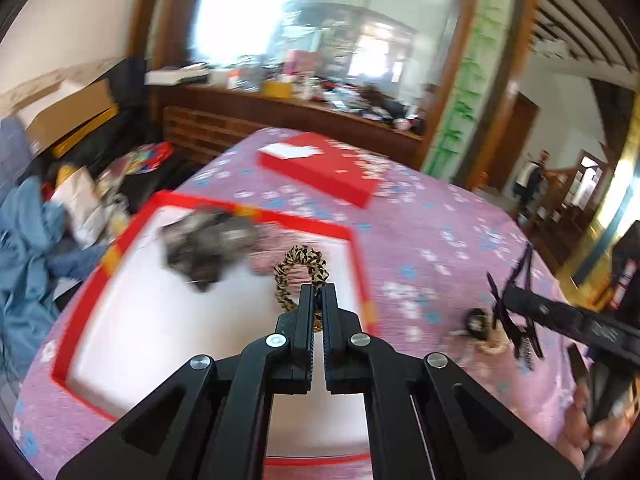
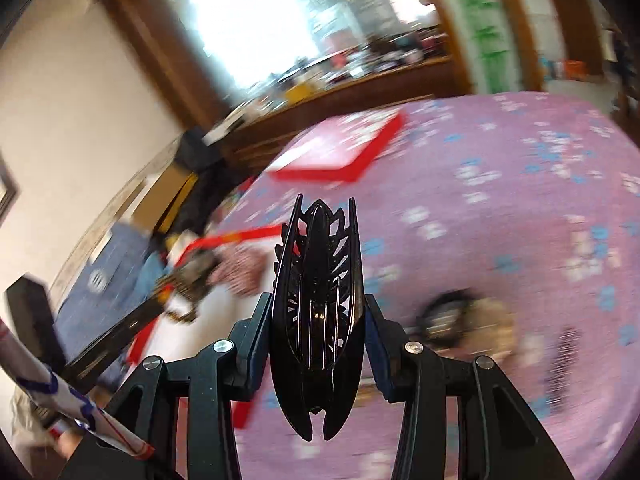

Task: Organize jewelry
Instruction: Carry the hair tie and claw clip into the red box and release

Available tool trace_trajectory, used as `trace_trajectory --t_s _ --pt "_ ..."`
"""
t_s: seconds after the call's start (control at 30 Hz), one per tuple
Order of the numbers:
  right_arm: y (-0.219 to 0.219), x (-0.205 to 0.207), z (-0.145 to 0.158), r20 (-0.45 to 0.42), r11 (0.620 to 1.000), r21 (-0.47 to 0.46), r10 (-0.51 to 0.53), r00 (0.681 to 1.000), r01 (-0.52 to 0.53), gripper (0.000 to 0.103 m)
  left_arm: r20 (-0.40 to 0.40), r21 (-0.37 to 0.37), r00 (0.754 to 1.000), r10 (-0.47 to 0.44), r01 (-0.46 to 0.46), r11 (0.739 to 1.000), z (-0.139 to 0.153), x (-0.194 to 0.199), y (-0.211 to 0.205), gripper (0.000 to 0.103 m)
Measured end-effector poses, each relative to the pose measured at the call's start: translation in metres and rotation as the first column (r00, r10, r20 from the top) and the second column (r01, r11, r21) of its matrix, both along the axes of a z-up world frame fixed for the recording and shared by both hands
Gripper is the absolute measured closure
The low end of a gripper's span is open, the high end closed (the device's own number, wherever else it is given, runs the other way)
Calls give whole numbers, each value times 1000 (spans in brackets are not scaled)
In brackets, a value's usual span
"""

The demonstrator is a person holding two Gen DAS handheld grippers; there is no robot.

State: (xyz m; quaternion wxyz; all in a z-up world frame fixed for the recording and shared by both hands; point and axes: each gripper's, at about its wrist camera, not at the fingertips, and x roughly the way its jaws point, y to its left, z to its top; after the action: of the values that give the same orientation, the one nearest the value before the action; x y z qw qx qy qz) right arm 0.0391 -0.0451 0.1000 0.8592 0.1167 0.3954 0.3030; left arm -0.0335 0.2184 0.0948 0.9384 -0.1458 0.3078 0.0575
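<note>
Two grips are loaded at once. My left gripper (image 1: pixel 318 294) is clenched on a leopard-print scrunchie (image 1: pixel 301 276), which hangs right above the red-rimmed box (image 1: pixel 360 256), just inside its right rim, so I judge that drop nearer. My right gripper (image 2: pixel 318 320) clamps a black claw clip (image 2: pixel 318 312), long axis running along the fingers, well off to the box's right over the purple floral cloth (image 1: pixel 440 208). Dark hair accessories (image 1: pixel 208 242) already lie in the box's far corner; more small pieces (image 1: pixel 486 330) wait beside its right rim. Beyond it lies the red lid (image 1: pixel 320 174).
</note>
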Motion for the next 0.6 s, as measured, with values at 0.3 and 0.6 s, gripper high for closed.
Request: trace_trajectory --t_s 0.3,0.6 --pt "129 -12 -19 -79 971 -75 220 972 -226 56 -76 -65 987 144 -149 987 -33 0 83 100" --pt "191 24 -42 -145 961 -140 220 965 -240 56 -94 -105 989 117 -127 986 -51 16 95 100"
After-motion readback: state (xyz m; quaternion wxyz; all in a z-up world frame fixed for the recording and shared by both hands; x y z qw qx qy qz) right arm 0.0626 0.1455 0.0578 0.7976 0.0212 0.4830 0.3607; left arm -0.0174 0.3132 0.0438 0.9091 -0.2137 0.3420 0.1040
